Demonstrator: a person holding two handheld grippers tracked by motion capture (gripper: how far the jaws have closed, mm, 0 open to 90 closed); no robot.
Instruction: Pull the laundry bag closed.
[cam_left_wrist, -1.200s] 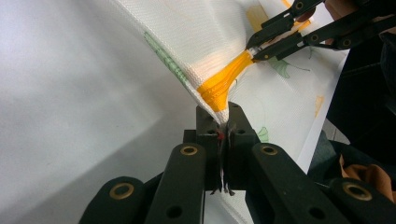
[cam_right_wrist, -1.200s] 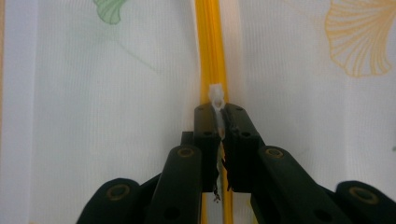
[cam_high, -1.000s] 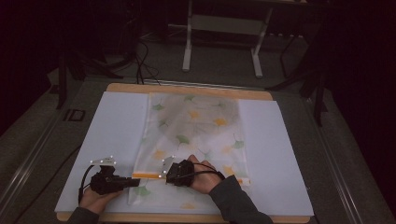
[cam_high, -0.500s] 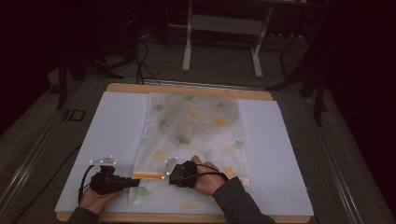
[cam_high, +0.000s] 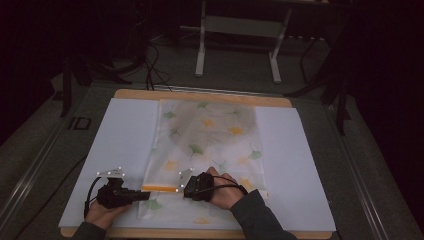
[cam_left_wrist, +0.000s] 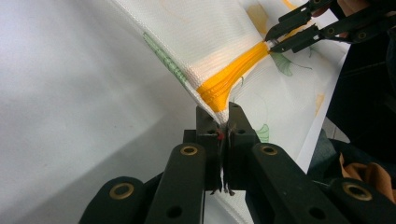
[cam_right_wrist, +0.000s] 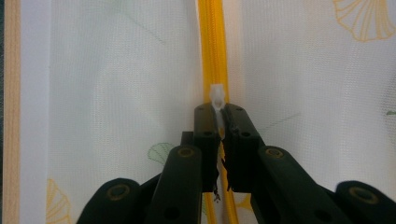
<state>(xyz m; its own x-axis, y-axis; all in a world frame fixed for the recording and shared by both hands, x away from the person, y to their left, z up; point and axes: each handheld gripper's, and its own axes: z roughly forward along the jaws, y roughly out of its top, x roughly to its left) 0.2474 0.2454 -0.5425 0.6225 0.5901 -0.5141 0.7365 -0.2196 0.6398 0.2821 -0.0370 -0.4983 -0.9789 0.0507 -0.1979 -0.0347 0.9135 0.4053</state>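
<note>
Leaf-print bag (cam_high: 207, 145) flat on a white sheet (cam_high: 120, 145) over the counter (cam_high: 200, 95), orange zip (cam_high: 160, 188) across its near end. Left gripper (cam_left_wrist: 223, 122) closed on the zip's end at the bag's left edge, cloth lifted into a ridge there. Right gripper (cam_right_wrist: 219, 116) farther along the zip, fingers (cam_right_wrist: 205, 126) pinched on the white pull (cam_right_wrist: 217, 95), which pokes out just past the tips. Zip stretched straight between the two grippers, near the counter's front edge
</note>
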